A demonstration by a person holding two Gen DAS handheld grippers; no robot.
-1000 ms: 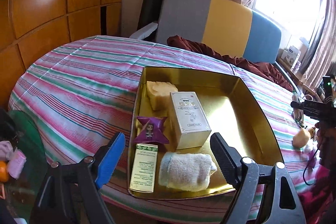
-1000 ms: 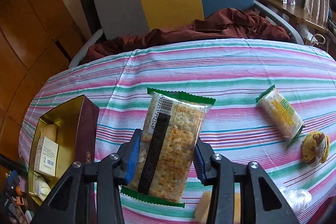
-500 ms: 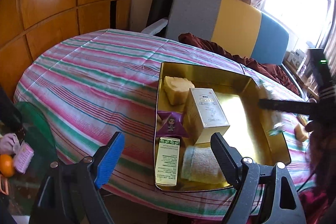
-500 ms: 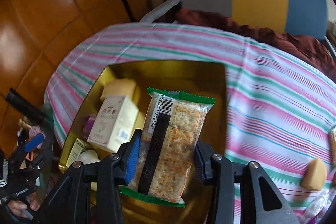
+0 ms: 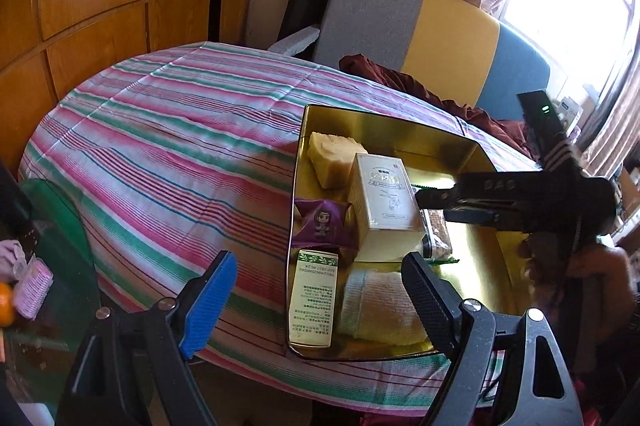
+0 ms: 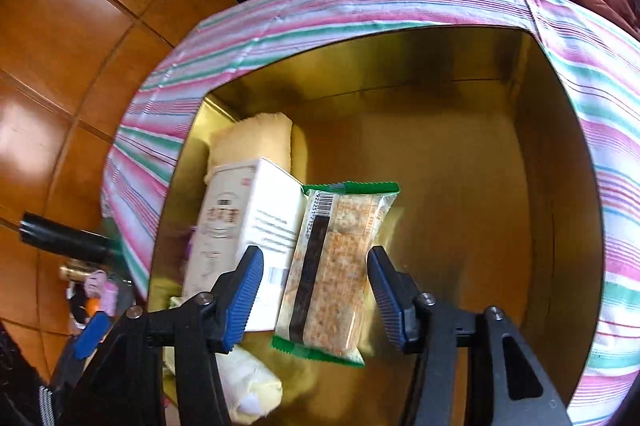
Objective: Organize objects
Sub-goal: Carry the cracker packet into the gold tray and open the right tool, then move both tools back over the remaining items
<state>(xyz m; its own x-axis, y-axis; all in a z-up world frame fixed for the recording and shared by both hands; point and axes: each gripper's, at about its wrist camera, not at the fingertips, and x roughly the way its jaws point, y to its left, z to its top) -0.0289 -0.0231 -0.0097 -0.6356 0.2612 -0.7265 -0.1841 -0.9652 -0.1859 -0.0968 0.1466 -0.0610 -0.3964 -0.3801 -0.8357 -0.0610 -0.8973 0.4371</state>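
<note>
Striped cloth on the table [image 5: 168,146], gold tin [image 6: 460,114] sitting on it. Right gripper [image 6: 316,290] is over the tin, fingers opening, cracker pack [image 6: 332,266] loose between them, long axis pointing away, snug beside the white box [image 6: 248,222]. Left gripper [image 5: 320,294] hangs wide open, empty, near the tin's front edge.

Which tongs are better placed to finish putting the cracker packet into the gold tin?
The right tongs: their jaws are opening around the cracker packet, already inside the gold tin beside the white box. The left tongs hang empty near the tin's front edge.
</note>
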